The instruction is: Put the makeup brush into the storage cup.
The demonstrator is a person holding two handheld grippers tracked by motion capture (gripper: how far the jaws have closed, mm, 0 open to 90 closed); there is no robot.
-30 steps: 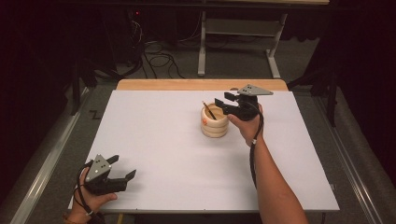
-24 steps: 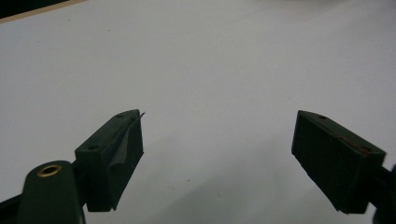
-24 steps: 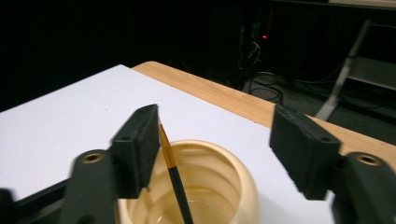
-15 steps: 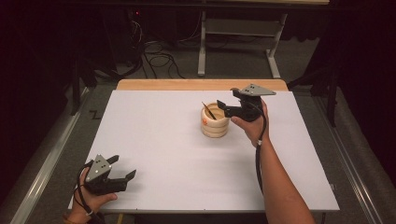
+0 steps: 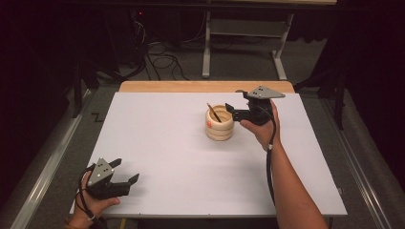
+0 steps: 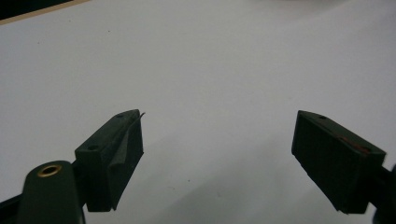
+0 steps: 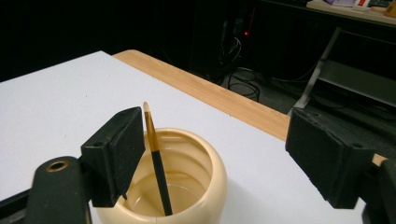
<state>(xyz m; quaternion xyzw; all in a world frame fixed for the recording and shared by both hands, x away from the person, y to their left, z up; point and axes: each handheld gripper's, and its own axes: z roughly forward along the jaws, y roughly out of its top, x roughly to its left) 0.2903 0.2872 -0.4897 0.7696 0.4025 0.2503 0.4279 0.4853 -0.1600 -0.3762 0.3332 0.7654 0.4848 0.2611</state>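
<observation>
**Pencil stands in the cup, right jaws wide above it**

Down at the near left corner of the white bench [image 5: 162, 157], the left gripper [image 5: 125, 177] rests in the person's hand, jaws spread wide with nothing but bare bench top between them in the left gripper view. Further out, right of centre, sits the cream ribbed cup [image 5: 219, 124], standing upright on the bench. Inside it leans the pencil [image 7: 156, 163], dark shaft down in the cup, pale tip poking up above the rim. Just right of the cup hovers the right gripper [image 5: 235, 110], held in the right hand [image 5: 260, 131]. Its jaws have just been opening and now stand wide apart over the cup. In the right gripper view the pencil sits close beside one jaw, ungripped. At the far edge, a wooden strip [image 5: 191, 86] borders the bench.
</observation>
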